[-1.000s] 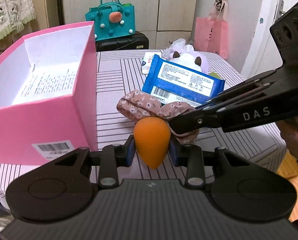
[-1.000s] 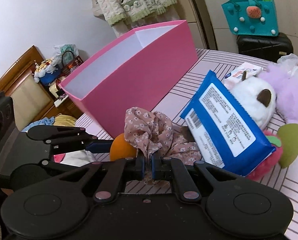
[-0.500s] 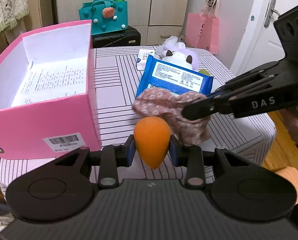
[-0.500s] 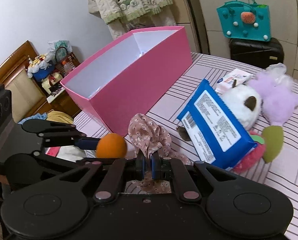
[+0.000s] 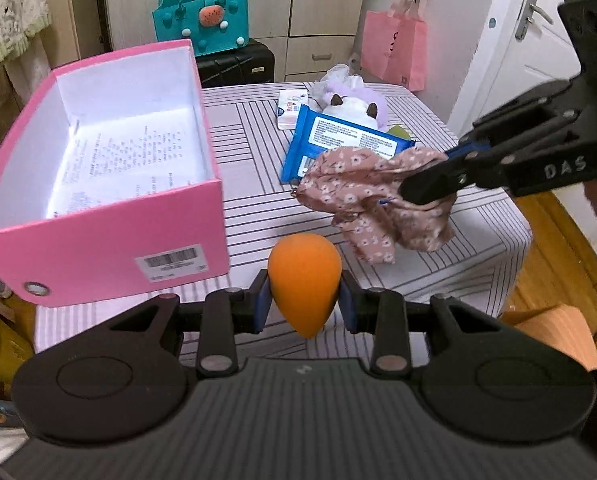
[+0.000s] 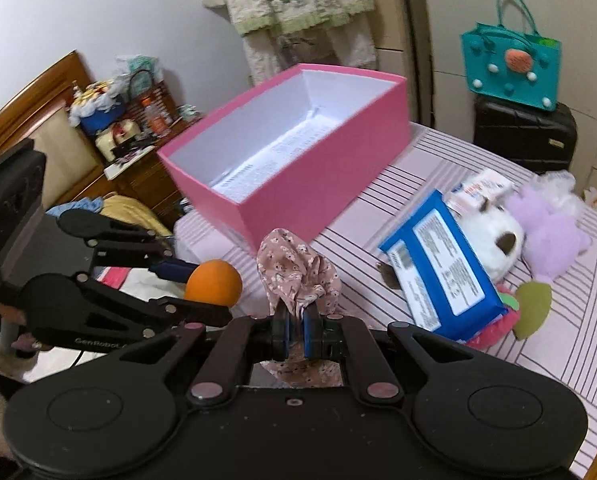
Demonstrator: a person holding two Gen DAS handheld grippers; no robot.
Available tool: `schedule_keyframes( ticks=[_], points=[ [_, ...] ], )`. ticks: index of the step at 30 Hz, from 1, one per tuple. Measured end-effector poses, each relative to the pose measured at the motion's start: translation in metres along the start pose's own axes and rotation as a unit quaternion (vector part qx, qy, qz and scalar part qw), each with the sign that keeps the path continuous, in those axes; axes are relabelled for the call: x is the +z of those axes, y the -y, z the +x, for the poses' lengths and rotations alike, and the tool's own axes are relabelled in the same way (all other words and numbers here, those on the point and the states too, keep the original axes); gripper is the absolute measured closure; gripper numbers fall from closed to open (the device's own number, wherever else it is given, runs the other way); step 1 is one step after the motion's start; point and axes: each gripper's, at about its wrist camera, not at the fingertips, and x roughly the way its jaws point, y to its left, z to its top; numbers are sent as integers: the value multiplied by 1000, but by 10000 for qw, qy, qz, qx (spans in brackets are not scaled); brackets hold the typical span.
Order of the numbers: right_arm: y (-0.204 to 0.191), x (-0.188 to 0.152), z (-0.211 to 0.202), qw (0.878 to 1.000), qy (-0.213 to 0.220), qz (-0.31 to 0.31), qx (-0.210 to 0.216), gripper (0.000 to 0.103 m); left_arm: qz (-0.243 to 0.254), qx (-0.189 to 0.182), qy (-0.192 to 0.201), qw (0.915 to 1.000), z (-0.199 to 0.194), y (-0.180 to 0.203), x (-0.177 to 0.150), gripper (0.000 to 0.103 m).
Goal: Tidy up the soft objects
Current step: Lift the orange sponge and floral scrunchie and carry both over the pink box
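Striped bench (image 5: 250, 216): pink box (image 5: 110, 240) at left has only paper inside, left hand-held gripper (image 5: 304, 306) clamps orange sponge (image 5: 304, 280), right hand-held gripper (image 6: 294, 330) pinches floral cloth (image 5: 370, 196) aloft, wipes pack (image 5: 338, 140) and plush toy (image 5: 354, 104) unsorted at right.

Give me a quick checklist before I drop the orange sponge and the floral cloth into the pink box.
1. Left claw shut on the orange sponge: ok.
2. Right claw shut on the floral cloth: ok.
3. Floral cloth clear of the table: ok, it hangs above the stripes.
4. Pink box open, with room inside: ok, only a printed sheet on its floor.
5. Either claw over the box opening: not ok, both are beside it.
6. Blue wipes pack and plush toy out of the path: ok, they lie away from the box.
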Motion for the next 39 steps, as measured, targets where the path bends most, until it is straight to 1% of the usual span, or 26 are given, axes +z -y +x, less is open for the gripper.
schedule_keyframes(
  ticks=[4, 8, 14, 20, 21, 23, 27, 32, 36, 39],
  points=[
    [-15, 10, -9, 9998, 3, -142, 122, 94, -117, -83, -72, 9999, -14, -9, 1, 69],
    [-37, 18, -17, 9987, 113, -453, 182, 94, -120, -2, 99, 9999, -28, -14, -1, 69],
    [-59, 38, -21, 9970, 221, -709, 238, 94, -193, -66, 312, 9993, -48, -27, 8, 69],
    [-69, 75, -19, 9943, 435, -950, 201, 94, -91, 162, 749, 9970, -64, -41, 31, 69],
    [-68, 82, -18, 9940, 473, -970, 198, 94, -70, 257, 803, 9964, -64, -44, 34, 69],
    [-68, 94, -16, 9933, 544, -1010, 166, 94, -17, 397, 849, 9956, -63, -51, 41, 69],
    [-63, 118, -5, 9917, 644, -1111, 46, 94, -159, 284, 799, 9963, -56, -72, 59, 69],
    [-52, 149, 14, 9887, 869, -1215, -144, 94, -270, 444, 947, 9941, -42, -95, 84, 69],
    [-36, 172, 44, 9884, 905, -1192, -241, 94, -550, 562, 845, 9933, -20, -121, 104, 69],
    [-23, 185, 77, 9888, 757, -1217, -413, 94, -788, 641, 694, 9924, 4, -139, 117, 69]
  ],
)
